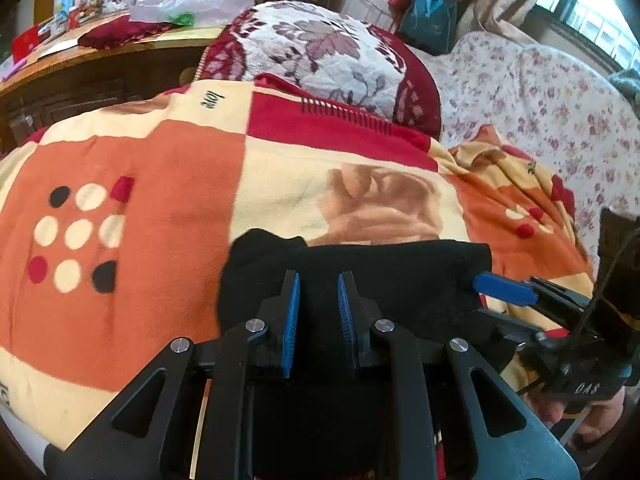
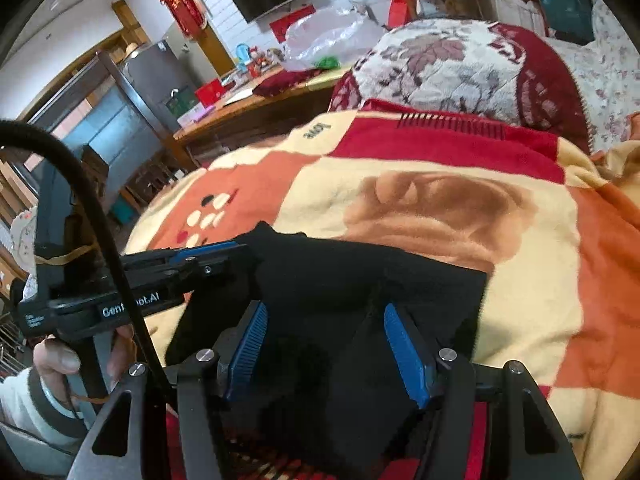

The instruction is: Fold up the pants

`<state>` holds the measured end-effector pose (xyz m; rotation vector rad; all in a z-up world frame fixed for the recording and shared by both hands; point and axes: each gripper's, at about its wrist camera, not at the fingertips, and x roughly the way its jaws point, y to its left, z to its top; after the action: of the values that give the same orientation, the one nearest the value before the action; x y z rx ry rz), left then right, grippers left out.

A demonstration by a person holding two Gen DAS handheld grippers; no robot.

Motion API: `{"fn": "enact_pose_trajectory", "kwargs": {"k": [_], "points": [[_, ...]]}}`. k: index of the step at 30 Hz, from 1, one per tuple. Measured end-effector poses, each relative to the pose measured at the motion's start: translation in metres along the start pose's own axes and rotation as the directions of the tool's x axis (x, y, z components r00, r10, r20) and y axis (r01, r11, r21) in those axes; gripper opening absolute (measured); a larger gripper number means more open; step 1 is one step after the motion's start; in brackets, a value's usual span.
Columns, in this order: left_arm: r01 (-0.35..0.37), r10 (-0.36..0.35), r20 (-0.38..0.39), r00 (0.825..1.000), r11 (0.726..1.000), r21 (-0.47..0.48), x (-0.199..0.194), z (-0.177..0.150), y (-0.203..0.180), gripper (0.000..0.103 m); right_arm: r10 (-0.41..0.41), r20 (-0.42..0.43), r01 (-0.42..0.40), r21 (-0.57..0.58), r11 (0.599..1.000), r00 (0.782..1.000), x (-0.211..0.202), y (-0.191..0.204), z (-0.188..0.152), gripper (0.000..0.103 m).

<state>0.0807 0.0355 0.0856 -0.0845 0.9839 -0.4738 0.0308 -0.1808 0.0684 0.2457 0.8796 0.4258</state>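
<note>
Blanket [image 1: 160, 184], chequered orange, cream and red with dot patterns, covers the whole work surface. At its far edge, a quilted cushion [image 1: 320, 52] in white and maroon with a leaf pattern. Floral-print cover [image 1: 540, 92] to the right of that. Wooden table [image 2: 240, 120] beyond the blanket on the left, cluttered; clear plastic bag [image 2: 324, 36] on it.

Black pants [image 1: 360, 276] lie on the blanket at the near edge, directly under both grippers. Already folded into a compact, roughly rectangular bundle. Long axis runs left to right across the left wrist view, parallel to the near blanket edge. Left end rounded and slightly bunched; right end a straight, squared edge. Which end is waist or hem: cannot tell, fabric is uniformly black.

Left gripper [image 1: 318, 320]: blue pads stand a narrow gap apart, poised over the left-centre of the bundle. Black fabric shows between and beneath them, but whether the pads pinch it cannot be told.

Right gripper [image 2: 326, 352]: jaws stand wide, over the right half of the bundle; dark cloth below and between, pads clear of it, no grip evident. In the left wrist view one blue finger [image 1: 504, 288] touches the bundle's right end.

Hand [image 2: 60, 360] with pale sleeve holds the left gripper's handle.
</note>
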Motion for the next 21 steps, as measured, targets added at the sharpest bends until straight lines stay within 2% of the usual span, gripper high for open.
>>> {"fn": "enact_pose_trajectory", "kwargs": {"k": [2, 5, 6, 7, 9, 11, 14, 17, 21], "points": [[0.007, -0.007, 0.01, 1.0, 1.0, -0.023, -0.009, -0.002, 0.008, 0.019, -0.022, 0.013, 0.022, 0.009, 1.0, 1.0, -0.014, -0.004, -0.005, 0.06], [0.072, -0.072, 0.009, 0.997, 0.995, -0.066, -0.021, -0.007, 0.023, 0.022, -0.037, 0.003, 0.037, 0.049, 0.998, 0.999, -0.028, -0.017, -0.014, 0.065], [0.087, -0.087, 0.011, 0.996, 0.993, -0.077, -0.024, -0.009, 0.028, 0.032, -0.038, -0.002, 0.038, 0.068, 0.997, 0.999, -0.031, -0.023, -0.018, 0.065], [0.098, -0.097, 0.014, 0.995, 0.991, -0.088, -0.026, -0.011, 0.031, 0.048, -0.034, -0.006, 0.035, 0.084, 0.996, 0.999, -0.032, -0.028, -0.021, 0.065], [0.116, -0.114, 0.024, 0.993, 0.986, -0.123, -0.028, -0.018, 0.041, 0.056, -0.02, -0.024, 0.023, 0.121, 0.992, 1.0, -0.031, -0.038, -0.031, 0.066], [0.121, -0.12, 0.012, 0.993, 0.981, -0.15, -0.026, -0.021, 0.046, 0.056, 0.012, -0.043, -0.005, 0.16, 0.987, 0.999, -0.024, -0.045, -0.035, 0.066], [0.112, -0.118, -0.021, 0.993, 0.979, -0.171, -0.02, -0.028, 0.048, 0.056, 0.102, -0.039, -0.09, 0.237, 0.967, 0.994, -0.013, -0.053, -0.041, 0.067], [0.139, -0.148, -0.039, 0.988, 0.974, -0.18, -0.014, -0.031, 0.047, 0.056, 0.17, -0.025, -0.154, 0.315, 0.937, 0.985, -0.001, -0.061, -0.044, 0.072], [0.145, -0.157, -0.049, 0.986, 0.971, -0.187, -0.004, -0.031, 0.047, 0.056, 0.213, -0.035, -0.187, 0.352, 0.917, 0.977, 0.009, -0.064, -0.047, 0.073]]}}
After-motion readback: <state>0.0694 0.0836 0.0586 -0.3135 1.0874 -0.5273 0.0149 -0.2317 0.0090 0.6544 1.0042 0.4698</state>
